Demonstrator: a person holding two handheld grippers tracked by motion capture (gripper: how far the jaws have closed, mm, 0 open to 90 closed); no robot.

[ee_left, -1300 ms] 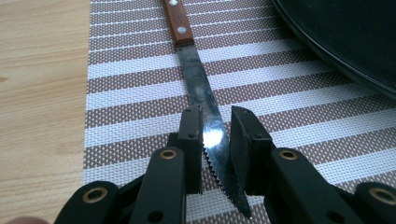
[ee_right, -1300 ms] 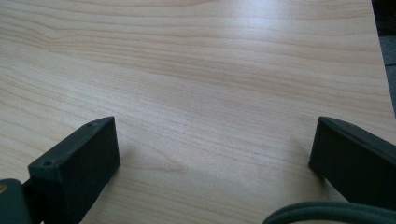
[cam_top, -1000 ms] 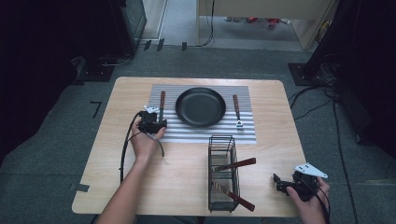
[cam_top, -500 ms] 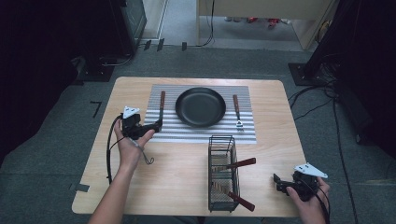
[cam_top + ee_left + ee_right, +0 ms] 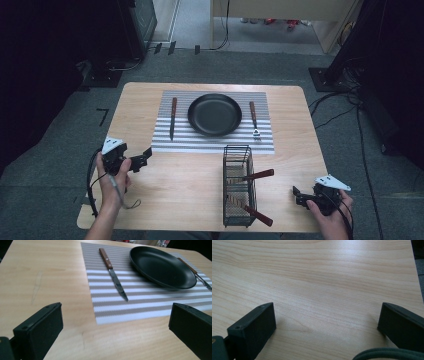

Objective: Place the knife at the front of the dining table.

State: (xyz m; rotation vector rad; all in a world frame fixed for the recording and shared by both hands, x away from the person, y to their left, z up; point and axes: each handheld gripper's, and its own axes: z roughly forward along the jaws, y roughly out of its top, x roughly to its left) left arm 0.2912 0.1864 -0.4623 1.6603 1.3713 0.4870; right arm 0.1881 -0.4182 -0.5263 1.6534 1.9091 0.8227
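Observation:
A wooden-handled knife [image 5: 172,117] [image 5: 113,277] lies on the striped placemat [image 5: 215,142] [image 5: 140,305], left of a black pan [image 5: 215,115] [image 5: 162,267]. Right of the pan lies a fork [image 5: 254,120] [image 5: 200,277]. My left gripper [image 5: 145,156] [image 5: 115,315] hovers over bare wood near the mat's front left corner. It points at the knife, and its jaws, which have just been opening, stand wide with nothing between them. My right gripper [image 5: 299,196] [image 5: 325,312] rests open and empty at the table's front right.
A black wire basket [image 5: 239,185] stands between the grippers near the front edge. Two wooden-handled utensils [image 5: 257,175] poke out of its right side. The wooden table [image 5: 190,185] ends just behind both hands, and cables trail from the grippers.
My left gripper has drawn back from the knife's blade end, moving left and toward the person. The knife lies where it was. The right hand has kept still.

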